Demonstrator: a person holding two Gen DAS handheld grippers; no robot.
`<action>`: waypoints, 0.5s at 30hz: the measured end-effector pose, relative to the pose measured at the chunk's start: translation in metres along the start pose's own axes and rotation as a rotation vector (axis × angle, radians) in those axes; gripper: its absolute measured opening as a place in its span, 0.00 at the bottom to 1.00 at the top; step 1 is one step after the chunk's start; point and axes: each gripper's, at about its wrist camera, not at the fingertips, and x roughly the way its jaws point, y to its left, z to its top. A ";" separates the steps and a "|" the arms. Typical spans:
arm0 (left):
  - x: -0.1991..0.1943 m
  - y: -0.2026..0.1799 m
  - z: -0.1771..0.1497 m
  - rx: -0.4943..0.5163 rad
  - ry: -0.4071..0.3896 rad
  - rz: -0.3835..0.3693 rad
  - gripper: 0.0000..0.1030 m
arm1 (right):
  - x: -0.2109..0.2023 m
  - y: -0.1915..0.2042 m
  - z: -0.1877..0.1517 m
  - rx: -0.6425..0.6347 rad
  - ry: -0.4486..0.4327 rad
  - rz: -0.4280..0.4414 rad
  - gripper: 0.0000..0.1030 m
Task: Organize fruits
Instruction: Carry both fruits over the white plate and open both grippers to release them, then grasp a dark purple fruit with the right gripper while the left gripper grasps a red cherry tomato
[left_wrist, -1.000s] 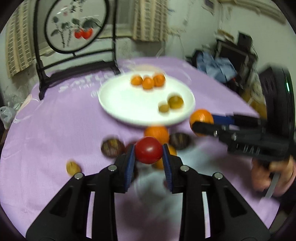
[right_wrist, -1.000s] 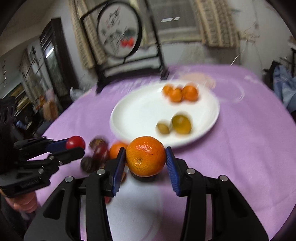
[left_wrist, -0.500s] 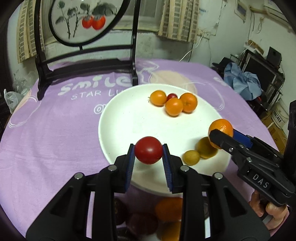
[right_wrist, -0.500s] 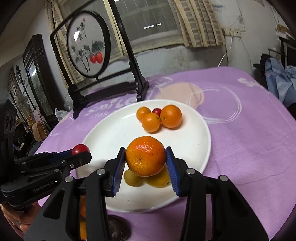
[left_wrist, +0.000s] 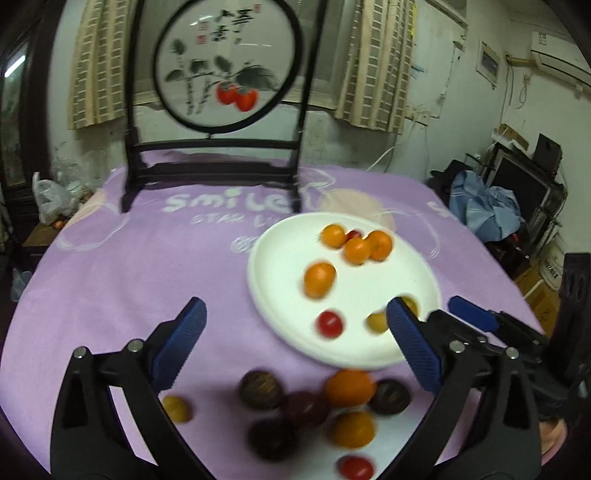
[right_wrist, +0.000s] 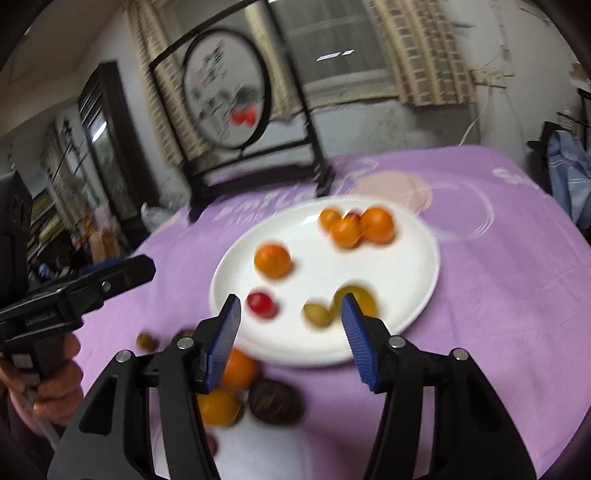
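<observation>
Your left gripper (left_wrist: 295, 343) and right gripper (right_wrist: 290, 321) both stand spread wide, holding nothing. The tomato (left_wrist: 329, 324) and orange (left_wrist: 320, 279) lie on the white plate (left_wrist: 369, 350).

Plate (left_wrist: 413, 354) sits mid-table w/ fruit (left_wrist: 320, 280) on it; more fruit (left_wrist: 349, 387) on cloth (left_wrist: 147, 266) just before plate; screen (left_wrist: 221, 66) behind.

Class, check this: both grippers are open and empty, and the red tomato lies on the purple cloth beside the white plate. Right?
One error: the red tomato lies on the white plate, not the cloth, as the right wrist view shows. The left gripper and right gripper are indeed open and empty.
</observation>
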 end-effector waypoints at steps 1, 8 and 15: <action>-0.004 0.007 -0.009 -0.002 0.005 0.016 0.97 | 0.001 0.005 -0.006 -0.026 0.025 0.004 0.55; -0.021 0.044 -0.046 -0.071 0.027 0.099 0.97 | 0.013 0.033 -0.031 -0.225 0.152 -0.061 0.55; -0.031 0.049 -0.048 -0.085 0.009 0.105 0.97 | 0.025 0.032 -0.047 -0.308 0.266 -0.101 0.55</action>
